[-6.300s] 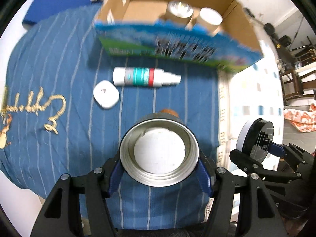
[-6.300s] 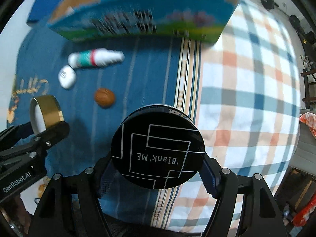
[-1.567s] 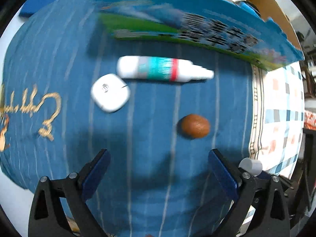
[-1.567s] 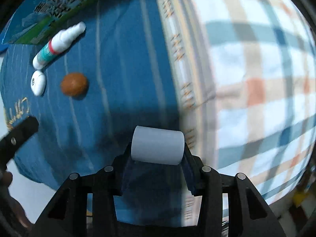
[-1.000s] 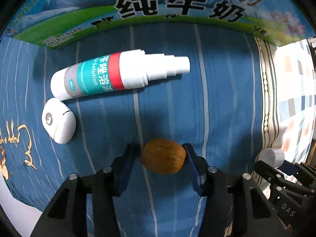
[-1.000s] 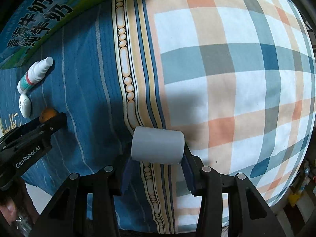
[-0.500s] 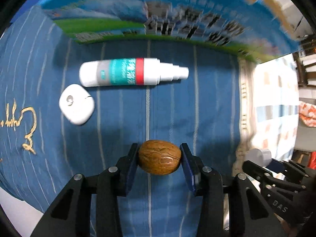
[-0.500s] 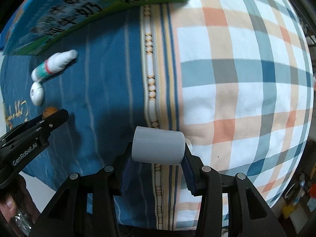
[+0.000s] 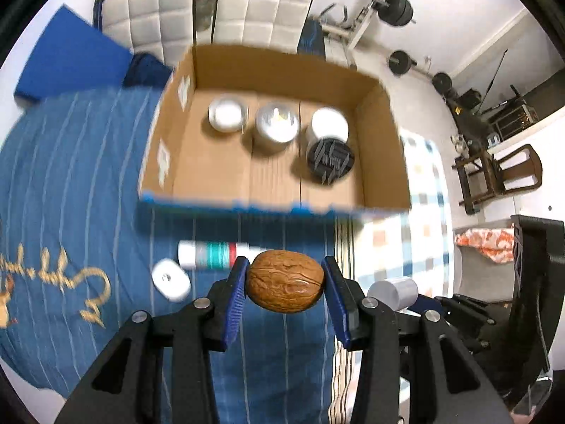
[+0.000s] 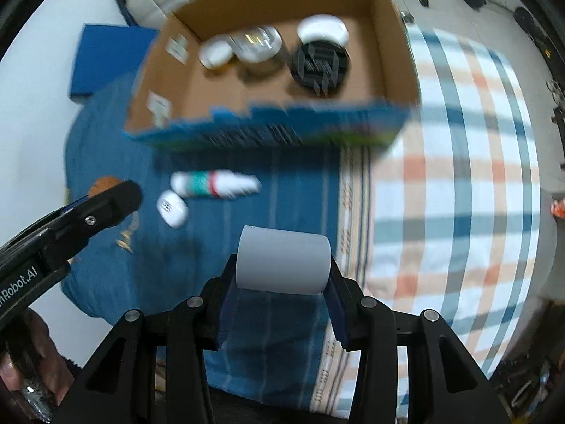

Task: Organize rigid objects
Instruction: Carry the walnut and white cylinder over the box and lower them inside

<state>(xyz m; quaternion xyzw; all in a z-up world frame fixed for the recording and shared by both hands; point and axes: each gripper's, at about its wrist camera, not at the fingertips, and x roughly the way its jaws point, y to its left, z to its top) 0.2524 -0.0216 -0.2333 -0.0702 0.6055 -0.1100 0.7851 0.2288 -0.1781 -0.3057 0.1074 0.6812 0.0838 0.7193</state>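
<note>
Left wrist view: left gripper (image 9: 285,281) has its blue pads squeezed on a brown walnut (image 9: 285,281), held up off the blue striped cloth (image 9: 70,183).
Right wrist view: right gripper (image 10: 282,275) is clamped on a pale grey cylinder (image 10: 283,264), lying sideways between the pads, above where the blue cloth meets the plaid sheet (image 10: 459,183).
Box: cardboard box (image 9: 381,134) sits open just past both grippers, blue printed front wall facing them.
Inside the box: three white-topped round jars in a row, plus a black round tin (image 9: 329,158) just in front of the rightmost jar.
On the cloth: a white spray bottle (image 10: 215,183) with teal and red bands lies on its side near the box front, and a small white case (image 10: 172,208) sits just beside its base.
Blur: box edge is pretty smeared in both views.
</note>
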